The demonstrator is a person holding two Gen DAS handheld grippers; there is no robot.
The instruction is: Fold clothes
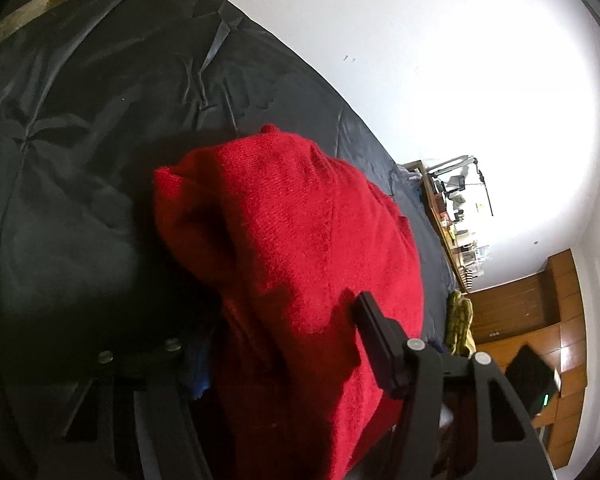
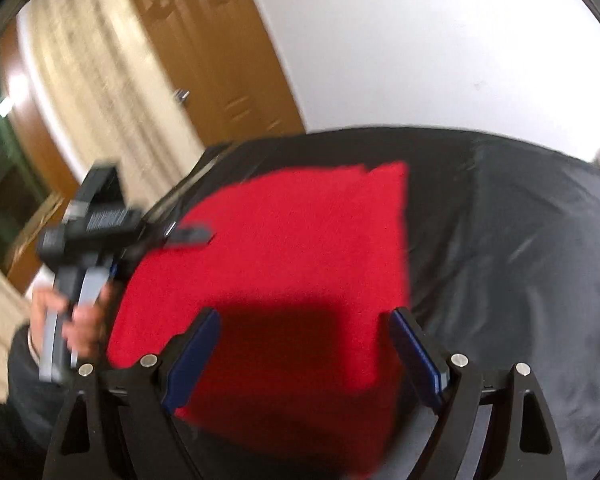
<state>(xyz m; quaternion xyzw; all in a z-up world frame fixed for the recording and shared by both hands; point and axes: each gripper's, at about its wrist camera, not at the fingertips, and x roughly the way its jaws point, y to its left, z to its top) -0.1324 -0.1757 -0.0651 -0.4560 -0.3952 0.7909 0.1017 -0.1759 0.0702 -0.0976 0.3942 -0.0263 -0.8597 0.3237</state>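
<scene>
The red sweater lies folded on the dark bed cover. The left hand-held gripper closes over its left edge. The right hand-held gripper hovers wide and empty above its near edge.

White wall brightly lit; bed covered in dark sheet; cluttered shelf, wooden cabinets, cream curtain noted.

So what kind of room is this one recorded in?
Most likely a bedroom: the red knitted garment lies on a bed with a dark cover, with a cluttered shelf and wooden cupboards along the walls.
</scene>
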